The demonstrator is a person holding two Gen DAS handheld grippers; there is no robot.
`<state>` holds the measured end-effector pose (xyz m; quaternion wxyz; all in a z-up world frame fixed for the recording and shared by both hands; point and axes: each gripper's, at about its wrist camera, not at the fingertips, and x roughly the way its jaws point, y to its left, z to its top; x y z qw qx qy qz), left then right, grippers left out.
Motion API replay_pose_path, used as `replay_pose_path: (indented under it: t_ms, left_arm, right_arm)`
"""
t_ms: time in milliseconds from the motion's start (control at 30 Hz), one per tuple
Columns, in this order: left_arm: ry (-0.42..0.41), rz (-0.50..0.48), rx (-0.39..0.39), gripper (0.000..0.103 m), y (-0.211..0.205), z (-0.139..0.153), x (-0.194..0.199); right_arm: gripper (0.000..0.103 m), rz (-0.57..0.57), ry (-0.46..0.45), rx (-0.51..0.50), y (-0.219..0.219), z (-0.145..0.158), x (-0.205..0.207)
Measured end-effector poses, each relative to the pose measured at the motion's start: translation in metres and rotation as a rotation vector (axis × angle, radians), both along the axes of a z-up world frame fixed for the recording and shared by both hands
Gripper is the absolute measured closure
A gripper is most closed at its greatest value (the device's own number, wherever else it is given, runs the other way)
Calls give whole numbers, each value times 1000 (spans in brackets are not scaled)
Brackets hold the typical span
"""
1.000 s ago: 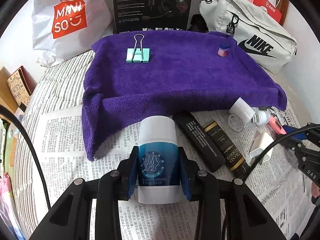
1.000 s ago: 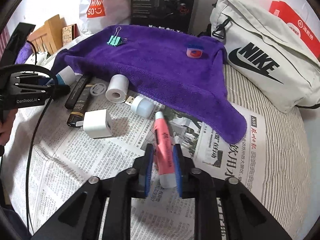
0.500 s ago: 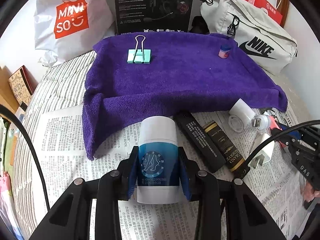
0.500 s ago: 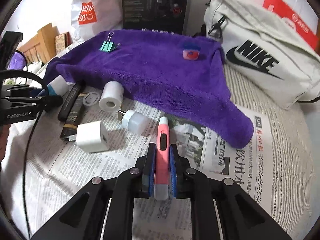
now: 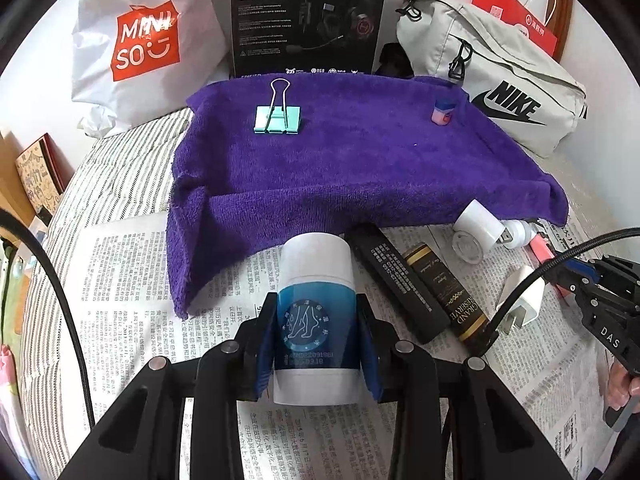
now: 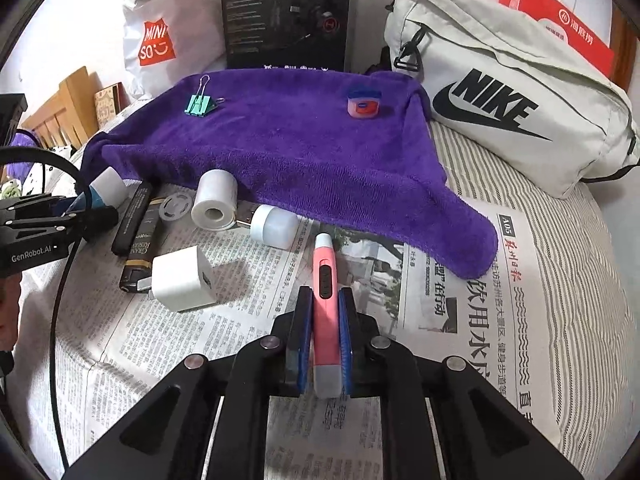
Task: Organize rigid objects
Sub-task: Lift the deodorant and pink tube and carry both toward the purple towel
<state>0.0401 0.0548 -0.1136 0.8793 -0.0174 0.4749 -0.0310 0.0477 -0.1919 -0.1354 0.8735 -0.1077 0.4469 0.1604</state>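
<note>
Left wrist: fingers (image 5: pixel 316 340) clamp the tube (image 5: pixel 316 308) mid-body; it looks light, stiff, slick. Right fingers (image 6: pixel 325 336) pinch the slim pink pen (image 6: pixel 326 304), probably light and rigid.

Red box (image 6: pixel 560 20) half hidden behind Nike bag (image 6: pixel 500 92).

Left gripper (image 5: pixel 316 340): both blue pads pressed flat against the sides of a held bottle, black fingers reaching forward, low over the surface.
Right gripper (image 6: pixel 325 340): jaws drawn narrow, clamping a slim held pen between blue pads (image 6: pixel 304 344).
Right hand (image 5: pixel 622 384): fingers wrapped on the gripper's handle.
</note>
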Motion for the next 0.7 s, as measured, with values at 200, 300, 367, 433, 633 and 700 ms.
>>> replay_pose_path:
  t_ms: [200, 300, 367, 433, 633, 700]
  left_arm:
    - [14, -3, -12, 69, 1, 0, 1]
    - [21, 7, -52, 69, 6, 4, -1]
    - [23, 11, -57, 69, 9, 7, -3]
    - [23, 19, -55, 69, 11, 11, -4]
    - [5, 11, -81, 69, 14, 27, -5]
    - [-4, 10, -76, 69, 16, 32, -6]
  right_arm:
    - [91, -9, 25, 18, -3, 1, 1]
    - [91, -11, 47, 31, -7, 5, 3]
    - [91, -17, 45, 39, -12, 9, 3]
    - [91, -19, 42, 46, -15, 14, 3]
    - [91, -10, 28, 52, -18, 28, 7]
    - [91, -3, 16, 40, -14, 32, 9]
